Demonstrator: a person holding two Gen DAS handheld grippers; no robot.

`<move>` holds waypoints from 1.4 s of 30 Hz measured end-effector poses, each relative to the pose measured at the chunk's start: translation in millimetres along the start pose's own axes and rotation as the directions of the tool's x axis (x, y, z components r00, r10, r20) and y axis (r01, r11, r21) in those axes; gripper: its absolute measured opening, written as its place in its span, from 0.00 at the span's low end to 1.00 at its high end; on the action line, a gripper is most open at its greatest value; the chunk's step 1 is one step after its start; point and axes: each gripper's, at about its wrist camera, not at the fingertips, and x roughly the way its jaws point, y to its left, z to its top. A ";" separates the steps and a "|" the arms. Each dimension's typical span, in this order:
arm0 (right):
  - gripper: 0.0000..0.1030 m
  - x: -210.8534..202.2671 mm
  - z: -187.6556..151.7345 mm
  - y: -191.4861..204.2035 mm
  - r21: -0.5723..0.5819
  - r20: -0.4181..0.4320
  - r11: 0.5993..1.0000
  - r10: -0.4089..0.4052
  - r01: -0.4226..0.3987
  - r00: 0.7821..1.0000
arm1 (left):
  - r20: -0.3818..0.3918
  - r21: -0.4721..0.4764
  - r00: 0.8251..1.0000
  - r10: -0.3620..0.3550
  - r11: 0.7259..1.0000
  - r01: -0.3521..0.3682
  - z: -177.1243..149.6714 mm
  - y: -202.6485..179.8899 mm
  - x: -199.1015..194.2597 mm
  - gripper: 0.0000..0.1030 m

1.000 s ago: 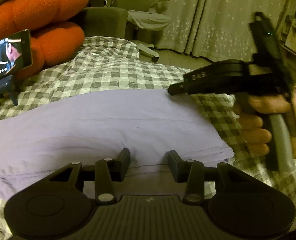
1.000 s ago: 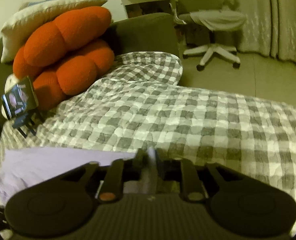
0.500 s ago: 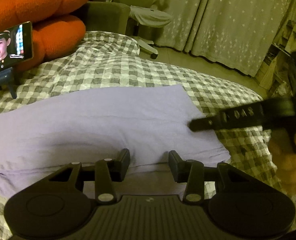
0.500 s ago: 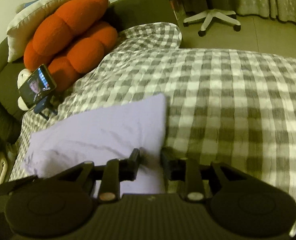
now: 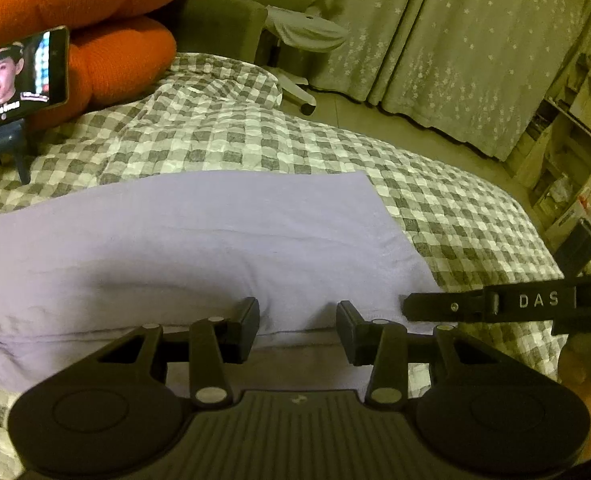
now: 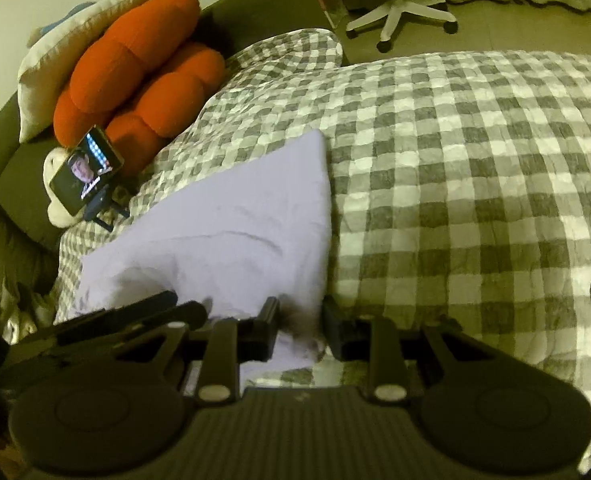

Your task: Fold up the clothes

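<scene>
Both grippers sit low at the near edge of the lavender garment [image 5: 199,240], which lies flat and doubled across the middle of the frame on the checked quilt [image 5: 435,204]. Left gripper [image 5: 297,322] stands with jaws parted over the hem, pinching nothing, and right gripper [image 6: 298,326] straddles the lower-right corner, jaws apart too. Risk from here: a pinch could catch only the top layer, or the quilt beneath, dragging the fold askew.

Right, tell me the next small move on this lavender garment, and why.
Probably close both grippers on the near edge. The left gripper and right gripper are both open, straddling the near edge of the lavender garment, which lies flat on the checked blanket.
</scene>
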 end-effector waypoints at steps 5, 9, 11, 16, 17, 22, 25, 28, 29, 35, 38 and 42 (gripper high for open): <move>0.23 -1.6 -4.2 -5.0 0.045 0.008 0.999 0.021 -0.021 1.000 | -0.002 -0.015 1.000 -0.008 1.000 0.008 0.6 1.8 0.9 0.40; 0.22 -2.7 -7.3 -6.5 0.069 0.011 0.997 0.033 -0.034 0.999 | -0.002 -0.004 1.000 -0.004 1.000 0.004 0.6 0.4 0.8 0.40; 0.22 -2.1 -7.9 -4.4 0.058 0.016 0.998 0.028 -0.029 0.999 | -0.002 0.001 1.000 -0.002 1.000 0.002 0.6 -0.3 0.8 0.40; 0.22 -2.1 -10.3 -0.6 0.049 0.033 0.998 0.025 -0.026 0.999 | 0.000 0.006 1.000 -0.001 1.000 0.001 0.6 -0.8 0.9 0.40; 0.22 -2.7 -10.5 -1.5 0.059 0.031 0.998 0.030 -0.032 0.999 | 0.001 0.006 1.000 -0.002 1.000 0.002 0.4 -0.4 0.9 0.40; 0.21 -3.3 -10.5 -0.9 0.065 0.033 0.997 0.028 -0.030 0.999 | 0.004 -0.003 1.000 -0.010 1.000 0.010 -0.3 1.7 0.3 0.40; 0.23 -4.1 -9.8 0.6 0.069 0.042 0.997 0.034 -0.037 0.999 | 0.005 -0.005 1.000 -0.010 1.000 0.010 -0.8 1.3 0.0 0.40; 0.23 -4.8 -7.8 -4.6 0.111 0.049 0.992 0.055 -0.060 0.997 | 0.005 -0.018 1.000 -0.016 1.000 0.016 -0.2 2.5 -0.3 0.40; 0.23 -4.6 -7.6 -5.1 0.115 0.050 0.992 0.052 -0.058 0.997 | 0.004 -0.026 1.000 -0.018 1.000 0.018 0.0 3.2 -0.4 0.40; 0.22 -2.0 -9.5 0.9 0.083 0.055 0.996 0.032 -0.037 0.998 | 0.008 -0.082 1.000 -0.022 0.996 0.022 2.0 9.4 -3.0 0.39; 0.21 -4.8 -9.3 -1.3 0.102 0.065 0.993 0.046 -0.053 0.997 | 0.005 -0.090 1.000 -0.028 0.996 0.028 2.5 10.9 -2.4 0.39; 0.23 -9.0 -7.1 -8.2 0.140 0.086 0.988 0.049 -0.061 0.995 | 0.004 -0.089 1.000 -0.026 0.996 0.026 2.3 9.6 -1.3 0.39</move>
